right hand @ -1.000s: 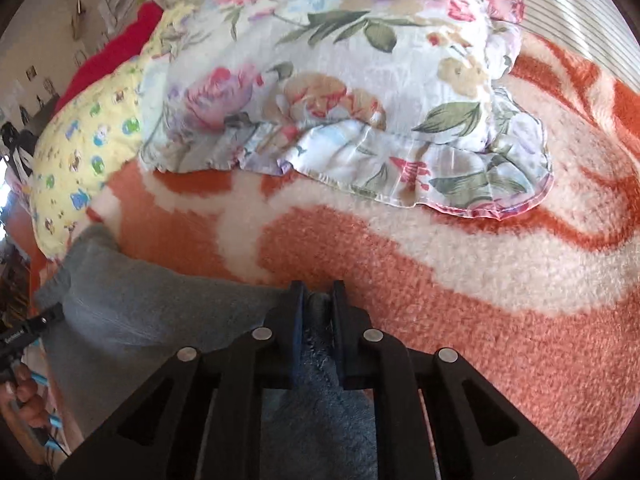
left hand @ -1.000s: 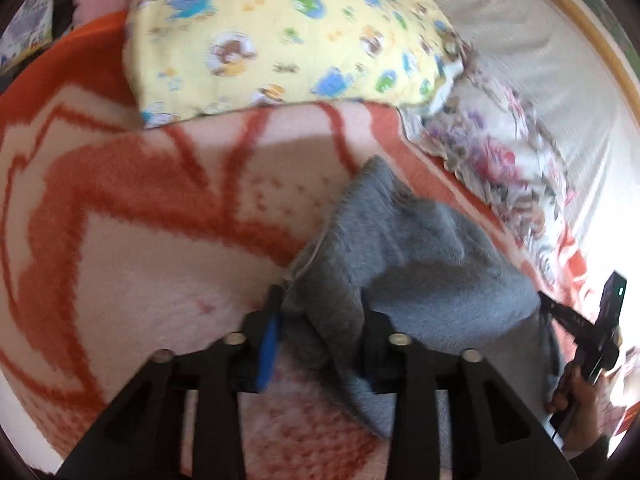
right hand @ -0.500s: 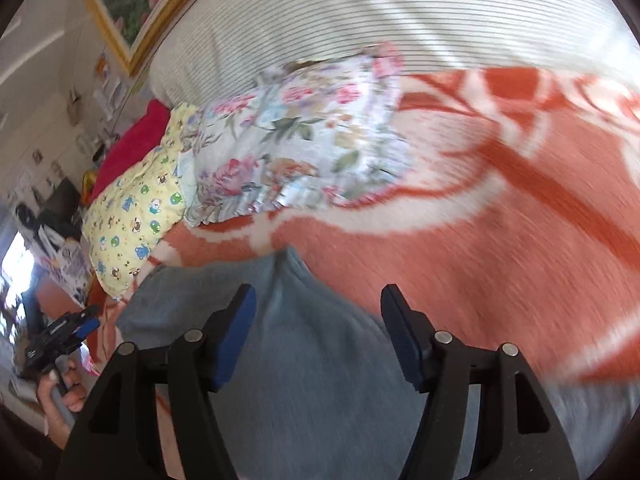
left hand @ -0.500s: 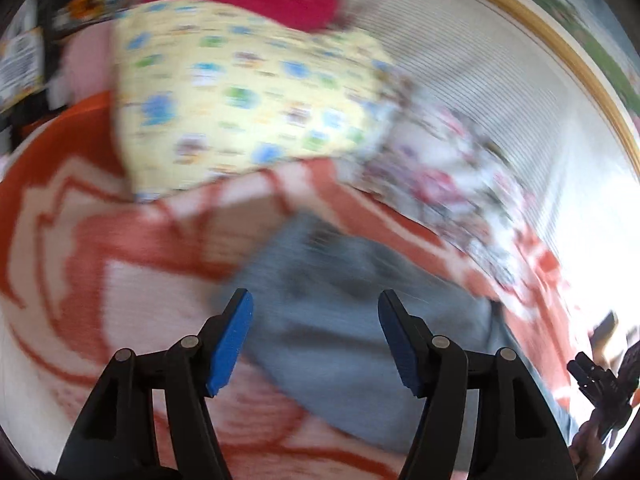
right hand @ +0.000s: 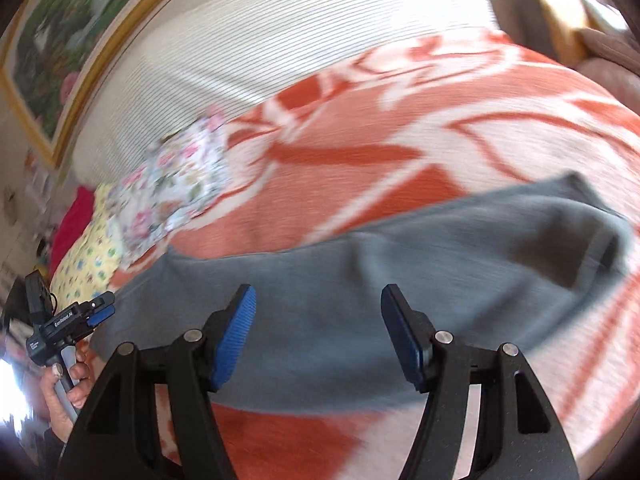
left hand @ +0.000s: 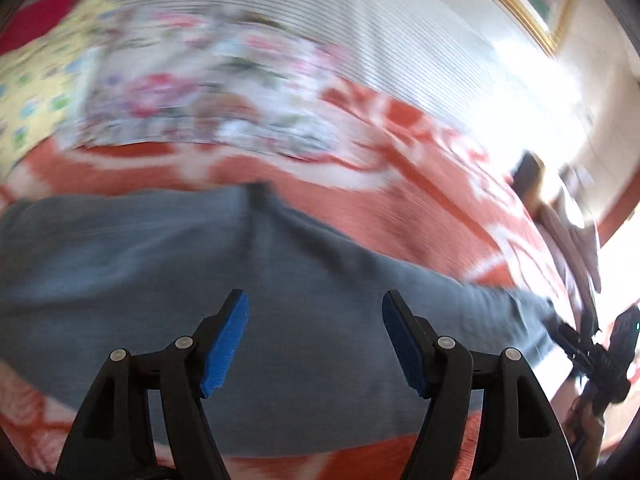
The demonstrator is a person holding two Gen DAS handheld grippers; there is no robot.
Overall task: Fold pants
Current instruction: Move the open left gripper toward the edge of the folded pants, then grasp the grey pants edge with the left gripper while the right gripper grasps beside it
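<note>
The grey fleece pants [left hand: 312,280] lie spread flat across the orange-and-white patterned blanket [right hand: 360,184] that covers the bed, a long grey band running from left to right just beyond both grippers. In the left wrist view the left gripper [left hand: 316,340] hangs over the middle of the cloth with its blue-padded jaws wide apart and nothing between them; the picture is blurred. In the right wrist view the right gripper [right hand: 318,334] is likewise above the pants, jaws spread and holding nothing. At the far right of that view one end of the pants [right hand: 592,236] is rumpled, with a fold turned up. On the far left of the bed lie a white floral pillow [right hand: 180,188] and, beside it, a yellow cartoon-print pillow [right hand: 86,264]. A white striped sheet [right hand: 248,40] rises behind the blanket.
</note>
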